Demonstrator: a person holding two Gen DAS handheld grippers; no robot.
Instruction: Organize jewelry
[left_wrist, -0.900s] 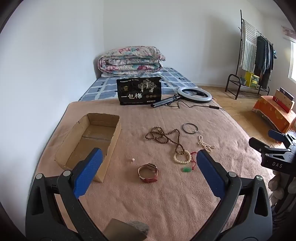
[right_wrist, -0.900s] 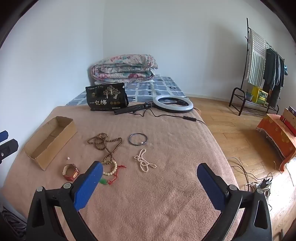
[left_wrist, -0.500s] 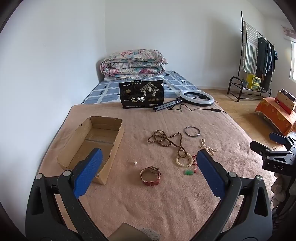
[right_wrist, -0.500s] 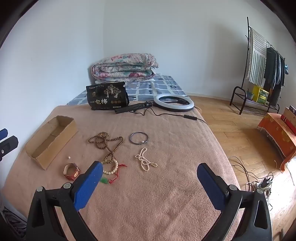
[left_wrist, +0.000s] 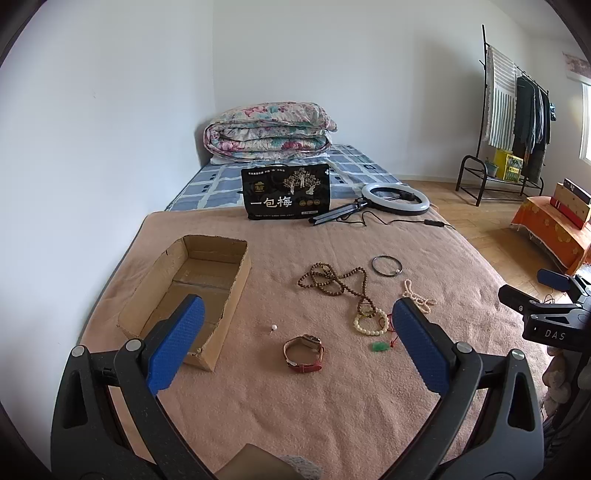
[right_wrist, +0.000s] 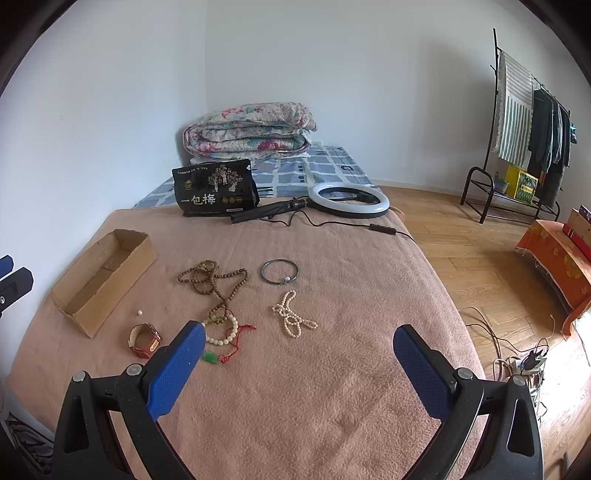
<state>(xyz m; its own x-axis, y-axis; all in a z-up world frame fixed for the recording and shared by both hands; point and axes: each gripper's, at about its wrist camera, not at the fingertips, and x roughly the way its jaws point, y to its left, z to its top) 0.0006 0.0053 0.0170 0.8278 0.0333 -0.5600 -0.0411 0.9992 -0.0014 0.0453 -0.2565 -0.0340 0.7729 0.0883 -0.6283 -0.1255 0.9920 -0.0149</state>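
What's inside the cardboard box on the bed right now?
The cardboard box shows only its bare floor, with no jewelry visible inside. The left tongs, open, cover its near corner in the left wrist view, and the near wall hides part of the floor in the right wrist view.

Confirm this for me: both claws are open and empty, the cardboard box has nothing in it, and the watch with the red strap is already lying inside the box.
Not quite. The watch with the red strap lies on the brown blanket, outside the cardboard box, as the left wrist view shows. The rest holds: the left claw and the right claw are both open and empty, and nothing shows inside the box.
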